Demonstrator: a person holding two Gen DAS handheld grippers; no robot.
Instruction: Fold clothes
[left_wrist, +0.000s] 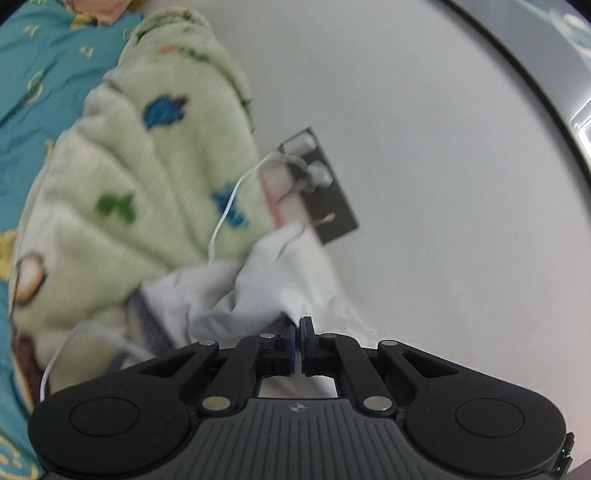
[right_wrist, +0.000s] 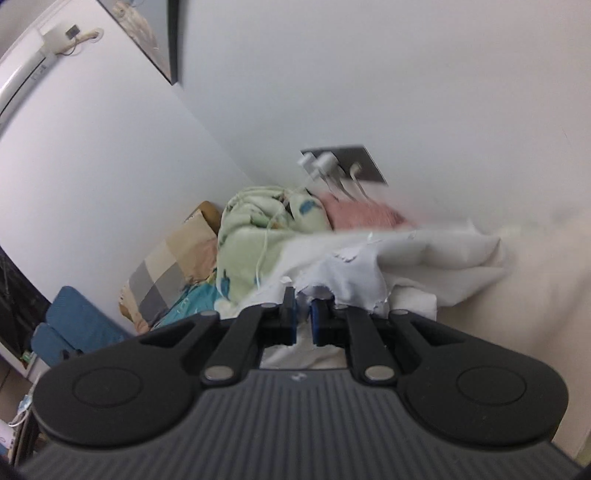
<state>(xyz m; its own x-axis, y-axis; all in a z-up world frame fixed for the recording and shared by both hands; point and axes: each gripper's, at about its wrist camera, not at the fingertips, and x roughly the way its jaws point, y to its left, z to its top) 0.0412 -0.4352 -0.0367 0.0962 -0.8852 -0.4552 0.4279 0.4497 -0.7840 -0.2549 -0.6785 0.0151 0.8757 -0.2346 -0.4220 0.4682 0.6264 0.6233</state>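
Note:
A white garment (left_wrist: 258, 288) with a frayed edge hangs bunched in front of my left gripper (left_wrist: 298, 325), which is shut on its edge. The same white garment (right_wrist: 424, 258) shows in the right wrist view, spread to the right. My right gripper (right_wrist: 303, 306) has its jaws a little apart with the frayed white cloth between and over the blue pads (right_wrist: 316, 317); it grips the cloth. Both grippers hold the garment lifted above the bed.
A pale green blanket with animal prints (left_wrist: 147, 177) lies bunched on a teal sheet (left_wrist: 48, 66). A wall socket plate with white chargers and cables (left_wrist: 317, 173) is on the white wall. A checked pillow (right_wrist: 173, 269) and pink cloth (right_wrist: 362, 216) lie behind.

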